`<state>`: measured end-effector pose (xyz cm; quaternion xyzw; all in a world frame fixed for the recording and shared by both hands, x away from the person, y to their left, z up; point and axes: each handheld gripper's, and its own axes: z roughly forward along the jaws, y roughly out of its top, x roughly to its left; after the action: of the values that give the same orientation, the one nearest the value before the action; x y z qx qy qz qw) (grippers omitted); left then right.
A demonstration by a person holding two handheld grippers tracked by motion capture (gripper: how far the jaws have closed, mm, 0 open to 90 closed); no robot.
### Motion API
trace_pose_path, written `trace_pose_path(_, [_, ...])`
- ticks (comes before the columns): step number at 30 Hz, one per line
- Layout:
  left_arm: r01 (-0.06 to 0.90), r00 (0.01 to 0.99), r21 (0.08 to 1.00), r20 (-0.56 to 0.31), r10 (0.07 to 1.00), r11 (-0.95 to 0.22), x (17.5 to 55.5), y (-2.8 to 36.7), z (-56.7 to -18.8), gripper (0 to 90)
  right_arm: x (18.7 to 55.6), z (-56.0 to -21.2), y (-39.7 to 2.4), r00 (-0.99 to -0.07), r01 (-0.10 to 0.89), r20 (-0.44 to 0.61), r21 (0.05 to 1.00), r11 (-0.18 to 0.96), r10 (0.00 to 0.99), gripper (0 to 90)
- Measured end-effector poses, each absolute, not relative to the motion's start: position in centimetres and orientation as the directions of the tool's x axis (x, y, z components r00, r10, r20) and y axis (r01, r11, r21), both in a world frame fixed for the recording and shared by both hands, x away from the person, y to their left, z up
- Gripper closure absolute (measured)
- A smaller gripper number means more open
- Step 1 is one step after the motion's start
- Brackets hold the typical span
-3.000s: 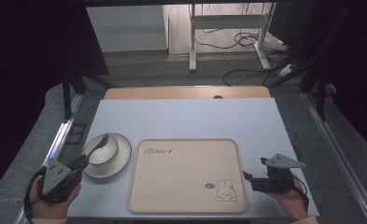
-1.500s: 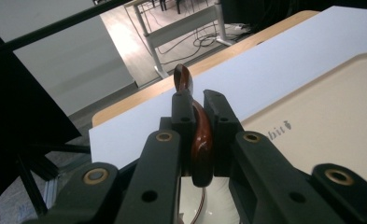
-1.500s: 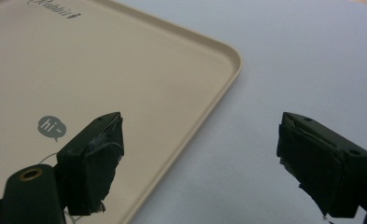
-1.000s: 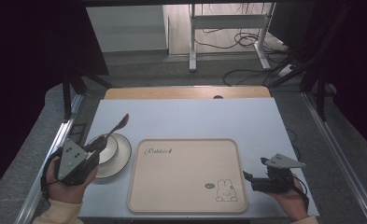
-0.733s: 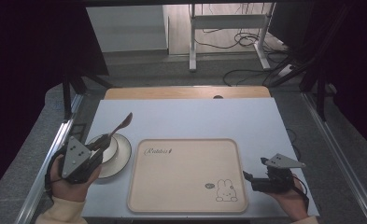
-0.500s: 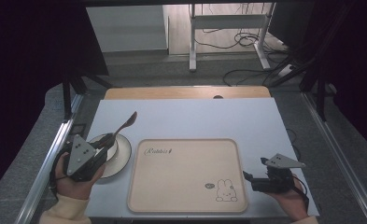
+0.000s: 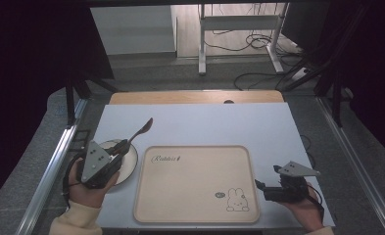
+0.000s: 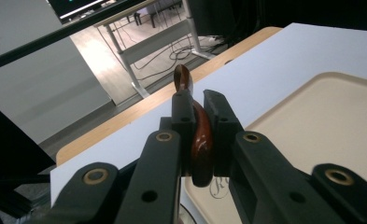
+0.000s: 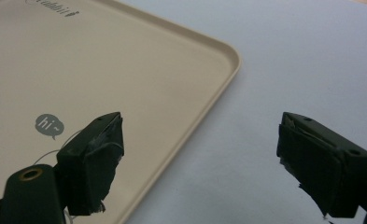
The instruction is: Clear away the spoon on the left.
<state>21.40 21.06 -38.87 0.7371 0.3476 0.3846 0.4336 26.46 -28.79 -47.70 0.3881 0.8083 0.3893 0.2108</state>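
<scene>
My left tongs (image 7: 123, 146) are clenched on the brown spoon (image 7: 142, 129), handle pinched between the pads, bowl end poking up and away toward the table's far edge. In the left gripper view the spoon (image 8: 196, 135) sits edge-on in the jaws, a bit curved, so the grip is narrow. The spoon is off the table, above the white plate (image 7: 129, 164) near the table's left edge, with the beige tray (image 7: 195, 183) just beside the plate on its right. Step in hand, I judge: carry the spoon over and set it on the tray. Keep the clench firm, as a slick curved handle could roll in the pads. Stay high enough to clear the tray's raised rim, then come down flat on a bare part and let go only once it rests. My right tongs (image 7: 259, 187) are released, jaws wide apart, parked over the tray's right rim (image 9: 228, 70) near the table's near right corner, holding nothing; leave them there, out of the path.
</scene>
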Motion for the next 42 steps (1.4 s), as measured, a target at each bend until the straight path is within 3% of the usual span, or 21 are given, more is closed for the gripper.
trace_pose_path(42, [0.26, 0.567, 0.837, 0.272, 0.778, -0.482, 23.6, 16.9, -44.2, 84.5, 26.5, -47.8, -28.8, -0.613, 0.465, -0.04, 0.789, 0.402, 0.789, 15.4])
